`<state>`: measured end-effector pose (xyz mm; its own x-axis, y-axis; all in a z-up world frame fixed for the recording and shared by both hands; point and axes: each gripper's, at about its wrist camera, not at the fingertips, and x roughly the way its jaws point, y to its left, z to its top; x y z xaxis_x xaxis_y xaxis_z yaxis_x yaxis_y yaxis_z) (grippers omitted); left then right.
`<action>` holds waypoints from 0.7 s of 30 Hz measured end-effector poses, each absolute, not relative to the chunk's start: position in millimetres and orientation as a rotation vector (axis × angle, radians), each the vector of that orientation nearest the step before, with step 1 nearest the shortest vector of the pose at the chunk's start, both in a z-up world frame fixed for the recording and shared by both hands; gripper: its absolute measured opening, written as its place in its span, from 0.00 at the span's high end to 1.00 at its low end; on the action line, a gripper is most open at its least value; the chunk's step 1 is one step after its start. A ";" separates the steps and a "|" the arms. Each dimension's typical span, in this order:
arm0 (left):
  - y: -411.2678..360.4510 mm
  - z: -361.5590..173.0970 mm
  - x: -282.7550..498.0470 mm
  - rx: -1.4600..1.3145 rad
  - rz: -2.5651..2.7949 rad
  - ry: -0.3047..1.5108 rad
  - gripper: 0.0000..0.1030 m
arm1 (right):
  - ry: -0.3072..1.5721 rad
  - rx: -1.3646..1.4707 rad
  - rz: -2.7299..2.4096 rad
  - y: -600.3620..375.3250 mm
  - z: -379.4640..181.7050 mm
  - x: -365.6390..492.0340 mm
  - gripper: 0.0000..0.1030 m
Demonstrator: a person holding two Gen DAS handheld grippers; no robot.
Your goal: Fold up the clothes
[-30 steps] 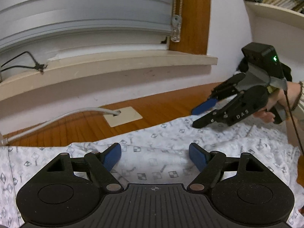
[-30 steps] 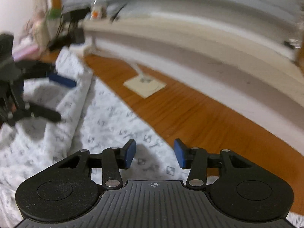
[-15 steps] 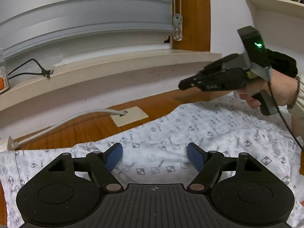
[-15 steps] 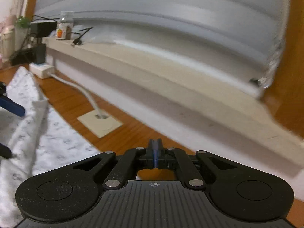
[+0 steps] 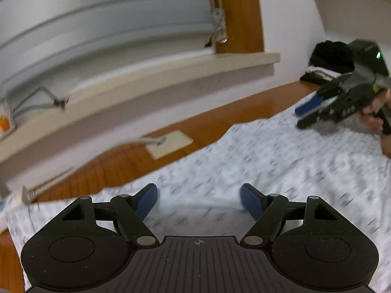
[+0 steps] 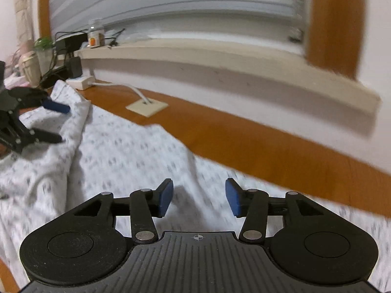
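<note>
A white garment with a small grey print lies spread on the wooden surface, its far edge running diagonally; in the right wrist view the garment bunches into a fold at the left. My left gripper hangs open just above the cloth, nothing between its blue pads. My right gripper is low over the cloth near its far edge, jaws opening, with no fabric pinched. Each gripper shows in the other's view: the right gripper at far right, the left gripper at far left.
Bare wooden surface runs along the wall under a window sill. A cream cable plate with a white cable sits beyond the cloth. A power strip, a jar and a plant crowd the left; dark items lie far right.
The right gripper shut and rose half a second ago; it has since swung right, dropped back to the cloth and parted its jaws. The left view has rolled slightly and stays open.
</note>
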<state>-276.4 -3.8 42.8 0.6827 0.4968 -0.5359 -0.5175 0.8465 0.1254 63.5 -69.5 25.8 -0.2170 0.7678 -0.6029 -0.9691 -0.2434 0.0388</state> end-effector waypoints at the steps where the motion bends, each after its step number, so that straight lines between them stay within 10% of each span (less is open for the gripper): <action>1: -10.0 47.9 -271.1 -0.031 0.547 0.580 0.23 | 0.494 -0.556 1.752 -71.8 22.3 66.2 0.52; 14: -74.6 40.1 -194.8 0.068 0.326 0.716 0.31 | 0.496 -0.540 1.712 -71.9 17.3 69.5 0.36; 18: -75.0 33.1 -208.0 0.055 0.337 0.689 0.83 | 0.493 -0.542 1.710 -72.3 17.6 68.8 0.35; 21: -75.3 37.0 -236.7 -0.010 0.331 0.585 0.93 | 0.493 -0.542 1.707 -72.8 17.9 68.2 0.34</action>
<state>-236.7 -75.3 37.0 0.7823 0.3038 -0.5438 -0.3095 0.9472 0.0839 68.2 -72.8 17.9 -0.1738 0.7820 -0.5985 -0.9807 -0.1930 0.0326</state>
